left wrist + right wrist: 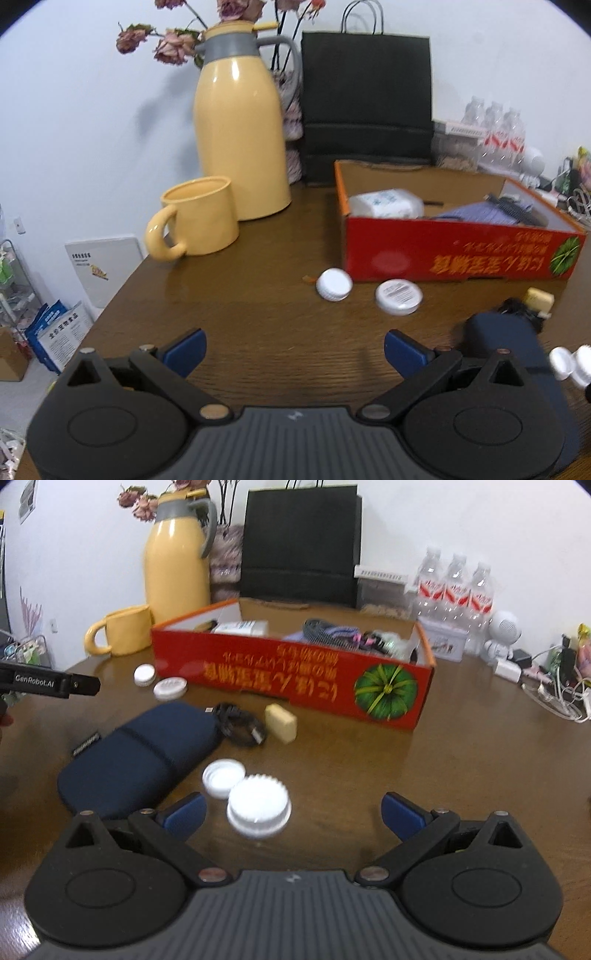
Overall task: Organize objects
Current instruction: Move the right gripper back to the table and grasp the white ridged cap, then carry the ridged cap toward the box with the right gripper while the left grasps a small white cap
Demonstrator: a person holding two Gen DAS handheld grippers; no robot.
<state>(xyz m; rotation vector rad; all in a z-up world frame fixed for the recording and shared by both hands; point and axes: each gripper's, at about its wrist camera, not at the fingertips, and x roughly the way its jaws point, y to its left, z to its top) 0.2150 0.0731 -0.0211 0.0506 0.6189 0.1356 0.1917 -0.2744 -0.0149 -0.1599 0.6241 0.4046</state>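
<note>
Right gripper [293, 814] fingers spread, level over table [369, 760]; contact unclear.

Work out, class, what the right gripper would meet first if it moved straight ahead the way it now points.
Probably the red box. The open right gripper points at its long side. The ridged white lid sits just left of centre between the fingers, so it might be brushed first; depth is unclear.
</note>
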